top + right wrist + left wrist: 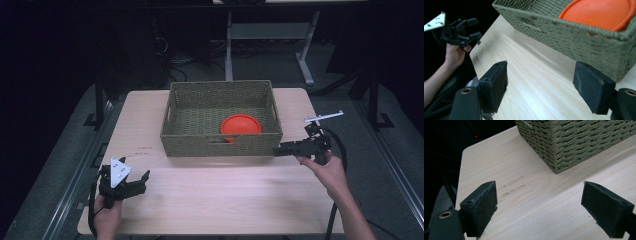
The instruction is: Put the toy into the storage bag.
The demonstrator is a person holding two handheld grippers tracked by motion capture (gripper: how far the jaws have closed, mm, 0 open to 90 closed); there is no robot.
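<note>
I hold my left gripper point(131, 184) low over the near left part of the worktop point(215, 195). Its jaws are wide apart and hold nothing. My right gripper point(276, 150) sits just beside the near right corner of the green basket point(220, 145), and its jaws are spread too, with nothing between them. The orange plate point(241, 124) lies inside the basket, near the front wall.

I think I could bump the basket corner with my right gripper and push the basket away, because I am so close to it. The worktop's right edge is near that hand too. There is lots of bare room in front of the basket, between my two hands.
</note>
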